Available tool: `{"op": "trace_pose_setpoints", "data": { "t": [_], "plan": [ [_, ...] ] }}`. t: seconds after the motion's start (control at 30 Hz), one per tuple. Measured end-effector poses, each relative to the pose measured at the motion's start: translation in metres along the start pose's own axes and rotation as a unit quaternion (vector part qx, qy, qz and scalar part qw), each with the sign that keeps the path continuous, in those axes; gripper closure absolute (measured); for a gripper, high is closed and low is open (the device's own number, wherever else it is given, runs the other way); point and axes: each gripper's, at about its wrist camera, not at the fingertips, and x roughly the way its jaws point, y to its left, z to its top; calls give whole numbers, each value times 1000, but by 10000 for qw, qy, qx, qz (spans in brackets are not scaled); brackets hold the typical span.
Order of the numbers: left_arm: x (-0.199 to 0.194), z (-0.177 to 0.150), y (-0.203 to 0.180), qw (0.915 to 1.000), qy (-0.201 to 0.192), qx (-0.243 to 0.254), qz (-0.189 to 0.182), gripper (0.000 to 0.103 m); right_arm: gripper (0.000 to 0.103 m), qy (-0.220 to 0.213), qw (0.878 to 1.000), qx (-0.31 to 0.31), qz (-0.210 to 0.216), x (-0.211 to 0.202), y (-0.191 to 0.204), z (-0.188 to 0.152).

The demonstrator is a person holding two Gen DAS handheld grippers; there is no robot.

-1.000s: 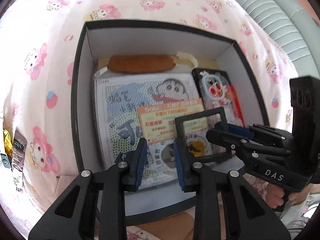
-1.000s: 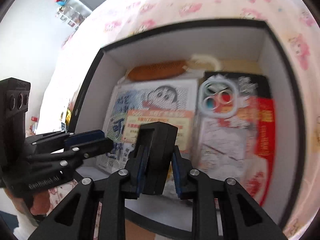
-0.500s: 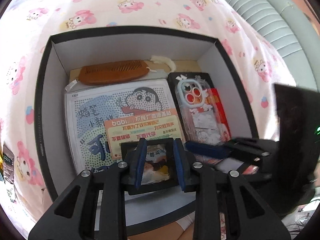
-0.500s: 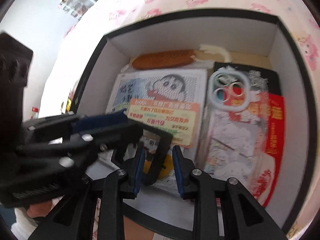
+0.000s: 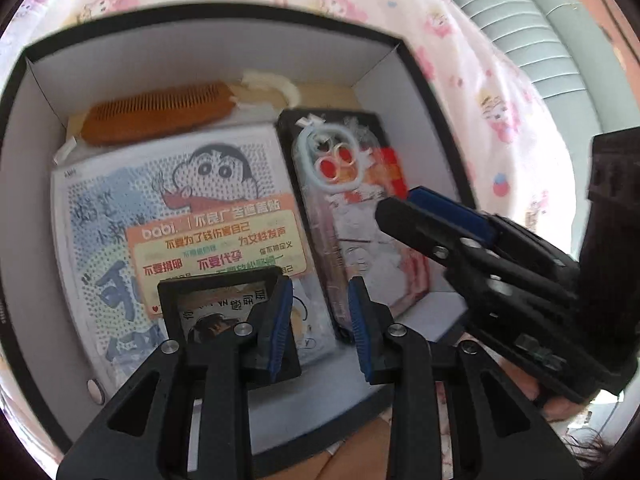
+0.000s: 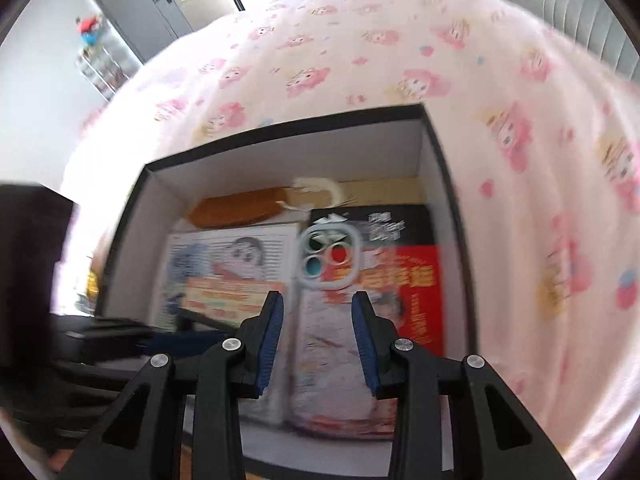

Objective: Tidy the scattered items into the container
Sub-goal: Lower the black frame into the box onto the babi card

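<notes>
The black box [image 5: 224,20] with white inner walls [image 6: 288,156] holds a brown comb [image 5: 160,114], a cartoon sheet [image 5: 132,208], a sticker card [image 5: 216,240] and a clear phone case [image 5: 340,184]. A small black picture frame [image 5: 216,300] lies on the sheet at the box's near side, partly behind one finger of my left gripper [image 5: 319,320]. That gripper hovers open and has nothing between its pads. My right gripper [image 6: 317,320] hangs over the phone case [image 6: 332,264]. Its jaws are opening and hold nothing. It enters the left wrist view from the right [image 5: 404,210].
The box sits on a pink cartoon-print bedsheet [image 6: 360,60]. A grey-green padded headboard [image 5: 520,20] rises at the far right. A red packet [image 6: 416,296] lies under the phone case. A hand [image 5: 560,408] shows below the right gripper. Brown cardboard [image 5: 352,452] lies at the box's near edge.
The right gripper let go of the black frame, which now lies in the box, then drew back to the right with its jaws spreading. The left gripper drifted right and lower over the box.
</notes>
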Motion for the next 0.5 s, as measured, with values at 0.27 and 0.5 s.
{"op": "trace_pose_setpoints", "data": {
  "t": [0.27,0.5],
  "plan": [
    [-18,-7,21,9961,-183,-323,803,78,72,194,9995,-235,-35,25,22,-1],
    [-59,-12,36,9925,-781,-467,813,77,72,698,9929,-950,-134,50,52,-15]
  ]
}}
